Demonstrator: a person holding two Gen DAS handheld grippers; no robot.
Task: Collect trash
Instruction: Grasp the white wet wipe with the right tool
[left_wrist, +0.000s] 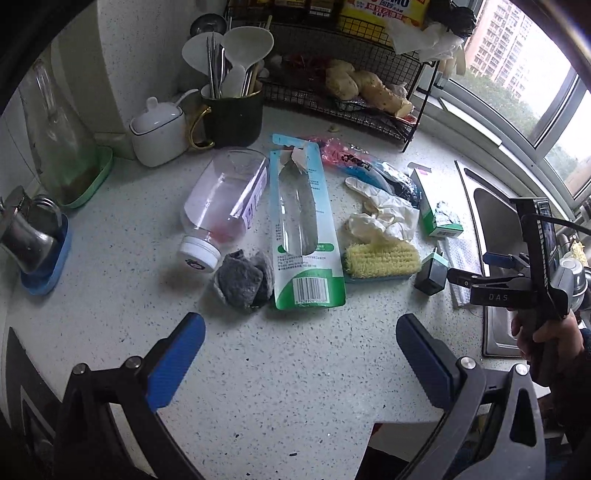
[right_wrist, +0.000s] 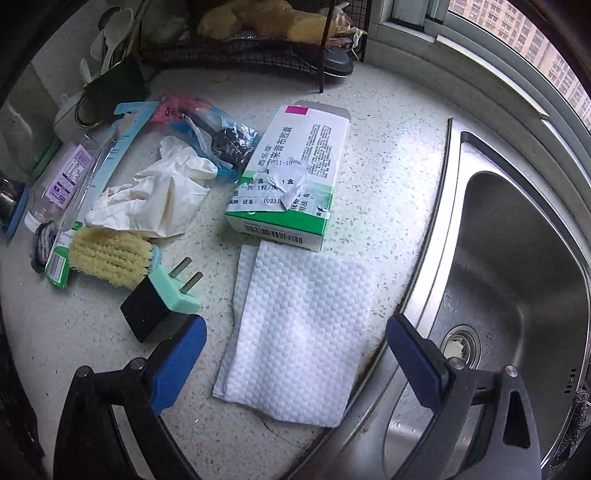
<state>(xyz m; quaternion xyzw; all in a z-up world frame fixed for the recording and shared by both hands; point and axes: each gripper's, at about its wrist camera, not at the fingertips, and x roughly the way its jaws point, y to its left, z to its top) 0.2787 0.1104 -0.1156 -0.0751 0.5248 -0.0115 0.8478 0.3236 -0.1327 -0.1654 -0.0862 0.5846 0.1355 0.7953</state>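
The white embossed paper towel, limp and feather-light, lies flat on the speckled worktop beside the sink under the released right tongs; pinch its raised near edge.

Empty clear bottle on its side; torn green-white medicine box flat — white embossed tissue touching it.

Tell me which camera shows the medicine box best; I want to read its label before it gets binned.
The right wrist view: the medicine box lies near the centre, its printed top and torn sticker facing the camera. In the left wrist view the same box is small, off to the right and seen obliquely, its print too small to read.
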